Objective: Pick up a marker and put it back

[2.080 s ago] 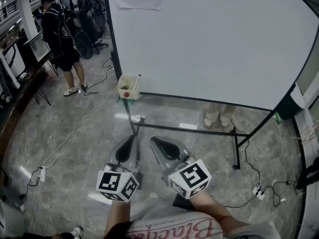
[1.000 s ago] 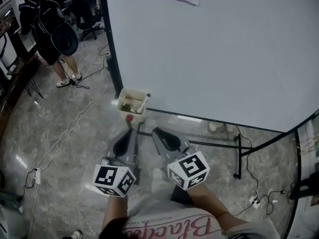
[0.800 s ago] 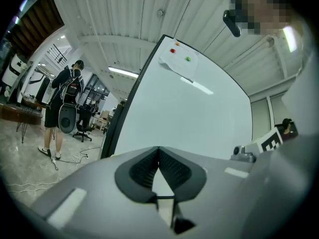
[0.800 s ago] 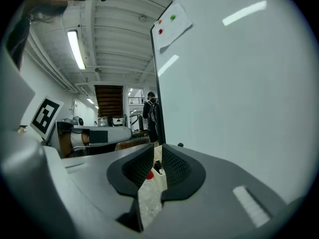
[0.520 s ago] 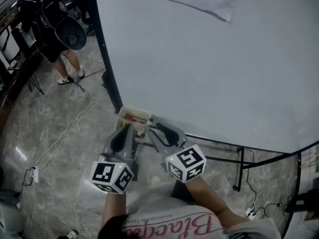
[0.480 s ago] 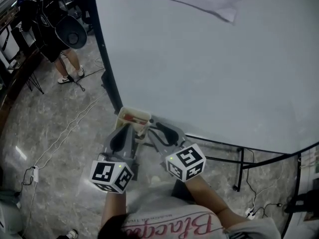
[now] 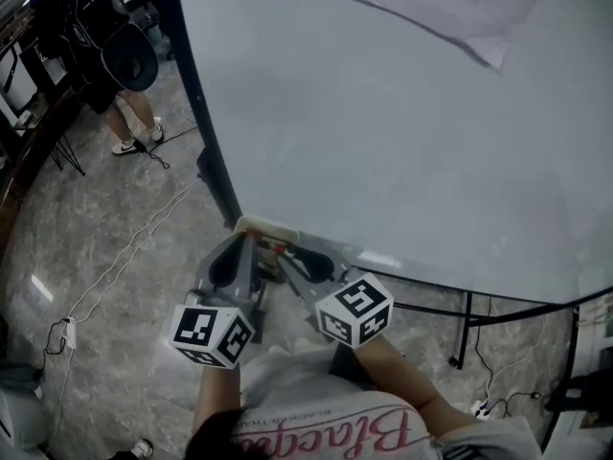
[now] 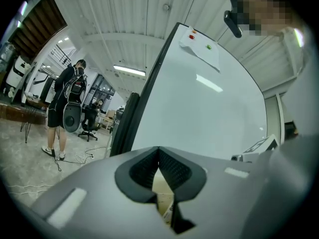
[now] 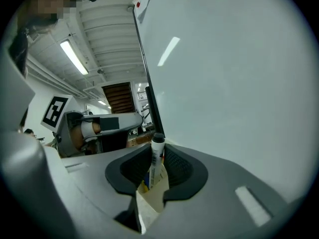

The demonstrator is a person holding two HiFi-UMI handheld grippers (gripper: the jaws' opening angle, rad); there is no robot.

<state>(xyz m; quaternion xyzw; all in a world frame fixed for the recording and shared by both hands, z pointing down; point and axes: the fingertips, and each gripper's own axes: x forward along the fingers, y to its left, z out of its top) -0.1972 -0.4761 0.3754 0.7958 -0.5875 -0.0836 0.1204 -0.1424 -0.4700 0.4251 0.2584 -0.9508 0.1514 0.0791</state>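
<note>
A cream marker box hangs at the whiteboard's lower left corner. Both grippers reach into it side by side. In the right gripper view a white marker with a black cap stands upright in the box, between the pads of my right gripper. Those jaws are closing around it, and a thin gap still shows on each side. My left gripper is shut with nothing in it, its tips just above the box. In the head view the grippers hide most of the box.
The big whiteboard fills the upper right, with its black frame post at its left edge and stand legs below. A person stands at the far left. Cables lie on the marble floor.
Both grippers have moved forward to the box, which they now partly cover. The whiteboard has come closer and fills more of the head view.
</note>
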